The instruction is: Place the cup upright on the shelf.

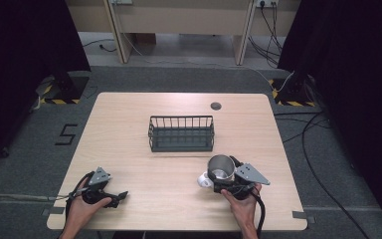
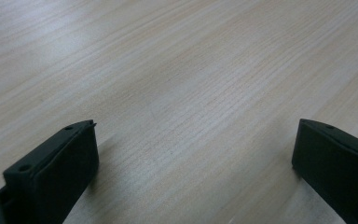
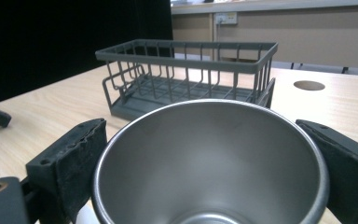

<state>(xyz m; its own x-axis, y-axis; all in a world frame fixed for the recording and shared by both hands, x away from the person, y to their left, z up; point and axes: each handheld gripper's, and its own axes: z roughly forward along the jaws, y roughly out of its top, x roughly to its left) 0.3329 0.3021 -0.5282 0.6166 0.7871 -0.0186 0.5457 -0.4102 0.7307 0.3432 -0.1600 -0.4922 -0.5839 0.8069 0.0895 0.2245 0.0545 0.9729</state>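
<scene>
Our right gripper (image 3: 205, 172) clamps the shiny steel cup (image 3: 209, 163), its base cut off; our left gripper (image 2: 191, 172) gapes empty over the pale wooden table (image 2: 177, 70).

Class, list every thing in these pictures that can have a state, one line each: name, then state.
Cup: upright, empty as far as its inside shows, gripped across its body.
Rack: upright on the table, empty.
Right gripper: shut on the cup, a jaw on each side.
Left gripper: open, nothing between its jaws, low over bare table.
</scene>
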